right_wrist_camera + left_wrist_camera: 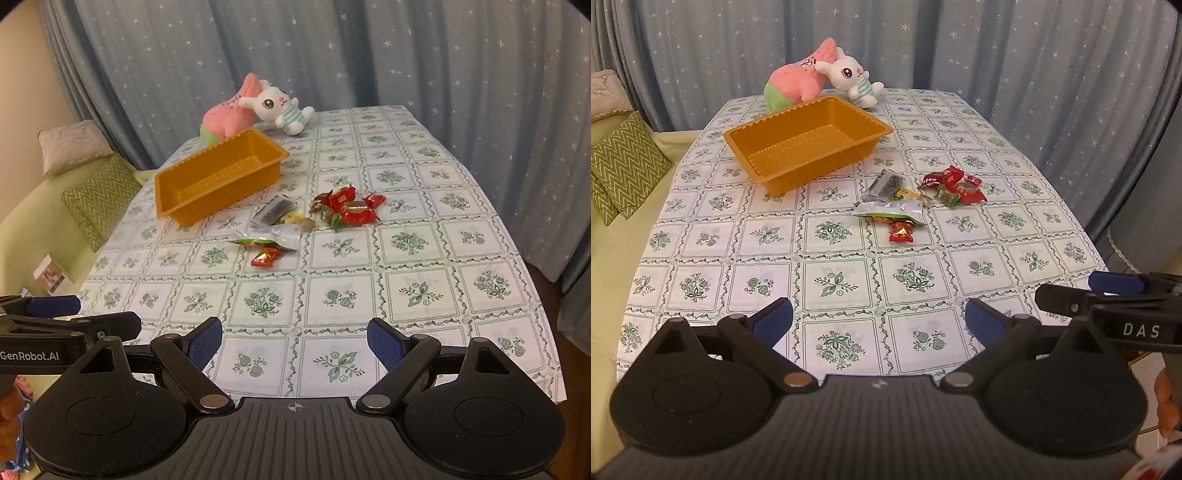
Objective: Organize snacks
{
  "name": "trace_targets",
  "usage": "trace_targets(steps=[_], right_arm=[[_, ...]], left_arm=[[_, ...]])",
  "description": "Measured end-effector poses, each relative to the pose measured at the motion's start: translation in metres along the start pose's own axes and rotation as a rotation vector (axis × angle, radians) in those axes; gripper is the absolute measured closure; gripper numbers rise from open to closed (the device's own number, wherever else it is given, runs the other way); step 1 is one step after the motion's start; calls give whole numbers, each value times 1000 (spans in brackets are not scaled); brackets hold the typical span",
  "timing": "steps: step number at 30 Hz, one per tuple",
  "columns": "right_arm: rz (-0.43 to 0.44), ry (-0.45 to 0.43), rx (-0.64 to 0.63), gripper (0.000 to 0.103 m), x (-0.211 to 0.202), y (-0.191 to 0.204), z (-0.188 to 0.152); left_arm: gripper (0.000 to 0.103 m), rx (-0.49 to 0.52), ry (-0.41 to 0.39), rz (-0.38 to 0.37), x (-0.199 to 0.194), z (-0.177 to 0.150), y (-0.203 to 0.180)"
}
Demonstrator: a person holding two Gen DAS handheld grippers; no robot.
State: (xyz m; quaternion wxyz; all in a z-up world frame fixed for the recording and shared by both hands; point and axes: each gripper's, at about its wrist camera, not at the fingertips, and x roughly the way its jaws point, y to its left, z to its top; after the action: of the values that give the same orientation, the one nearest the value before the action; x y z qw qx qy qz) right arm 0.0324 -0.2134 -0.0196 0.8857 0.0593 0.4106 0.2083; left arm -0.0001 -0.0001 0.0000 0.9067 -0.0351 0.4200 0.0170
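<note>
A pile of snack packets lies mid-table: red wrapped candies (960,184) (351,206), a grey sachet (886,182) (273,210), a silver-green pouch (890,212) (269,236) and a small red candy (901,233) (266,256). An empty orange tray (849,110) (192,170) stands to their left, further back. My left gripper (879,321) hangs open over the table's near edge, nothing between its blue pads. My right gripper (295,341) is open too, also at the near edge, well short of the snacks.
A pink plush (798,81) (229,114) and a white bunny plush (849,77) (280,107) sit behind the tray. A floral cloth (834,273) (413,291) covers the table. Green cushions (624,166) (99,195) lie on a sofa at left; starry blue curtains hang behind.
</note>
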Motion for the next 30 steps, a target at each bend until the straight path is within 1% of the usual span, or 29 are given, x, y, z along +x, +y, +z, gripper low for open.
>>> trace_targets(steps=[30], right_arm=[[2,-5,0,18,-1,0,2]], left_arm=[[4,-3,7,-5,0,0,0]])
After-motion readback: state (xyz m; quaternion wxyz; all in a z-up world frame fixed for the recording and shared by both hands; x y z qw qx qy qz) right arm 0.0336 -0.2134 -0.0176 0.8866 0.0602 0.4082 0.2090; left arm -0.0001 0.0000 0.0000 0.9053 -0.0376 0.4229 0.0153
